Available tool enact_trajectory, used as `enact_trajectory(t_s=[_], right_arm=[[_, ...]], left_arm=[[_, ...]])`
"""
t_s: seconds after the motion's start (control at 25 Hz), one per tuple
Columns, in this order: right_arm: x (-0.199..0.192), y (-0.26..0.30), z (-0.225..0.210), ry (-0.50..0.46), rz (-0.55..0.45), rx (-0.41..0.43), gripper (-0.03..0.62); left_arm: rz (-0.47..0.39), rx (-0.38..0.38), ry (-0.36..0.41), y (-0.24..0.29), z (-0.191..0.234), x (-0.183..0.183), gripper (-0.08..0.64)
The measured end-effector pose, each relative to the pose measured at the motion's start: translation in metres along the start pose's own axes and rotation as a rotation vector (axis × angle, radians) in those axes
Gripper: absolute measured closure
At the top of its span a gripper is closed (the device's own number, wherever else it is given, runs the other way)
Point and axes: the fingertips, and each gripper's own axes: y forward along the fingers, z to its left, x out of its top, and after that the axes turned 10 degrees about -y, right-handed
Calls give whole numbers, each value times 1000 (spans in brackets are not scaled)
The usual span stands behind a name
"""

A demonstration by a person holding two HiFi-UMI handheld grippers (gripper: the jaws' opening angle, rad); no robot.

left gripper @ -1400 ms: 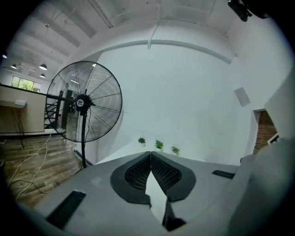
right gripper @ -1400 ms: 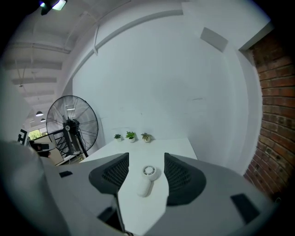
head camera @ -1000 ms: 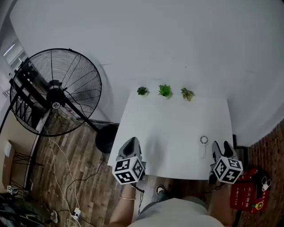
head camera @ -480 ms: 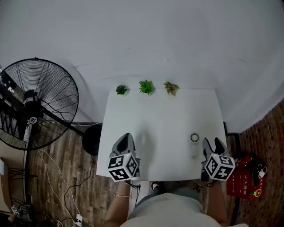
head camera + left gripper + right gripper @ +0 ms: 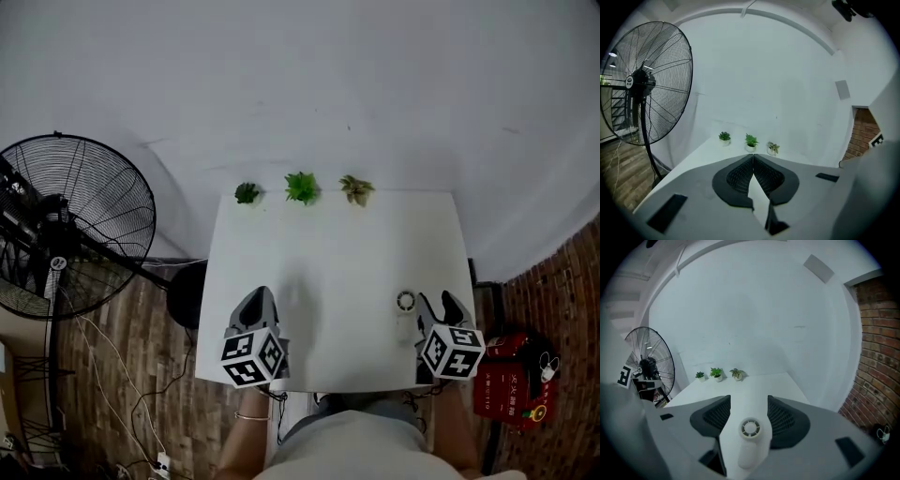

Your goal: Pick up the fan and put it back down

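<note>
Right gripper (image 5: 749,402) spread wide; the small white fan (image 5: 750,428) lies flat between its 2 fingers (image 5: 783,418), not yet gripped; I'd lower squarely over the handle, then close gently; left gripper (image 5: 753,158) pinched together, empty.

White handheld fan (image 5: 749,439), white table (image 5: 337,253), green plants (image 5: 301,187), black wire-grille floor fan (image 5: 66,225), red-brown brick wall (image 5: 881,348)

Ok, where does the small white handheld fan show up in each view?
Head view: the handheld fan lies on the near right part of the white table, just left of the right tool.
Left gripper view: not in it.
Right gripper view: low centre, seen between the open jaws.
Shared landmark: the three small potted plants along the table's far edge.
</note>
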Motion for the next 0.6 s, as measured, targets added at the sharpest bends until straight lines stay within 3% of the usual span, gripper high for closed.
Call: enact_trajectory(t_s=[0.32, 0.6], right_arm=[[-7, 19, 9, -24, 49, 28, 344], [-25, 34, 9, -20, 108, 39, 343]], left_arm=[[26, 30, -9, 5, 11, -8, 548], [100, 44, -15, 12, 14, -37, 548]])
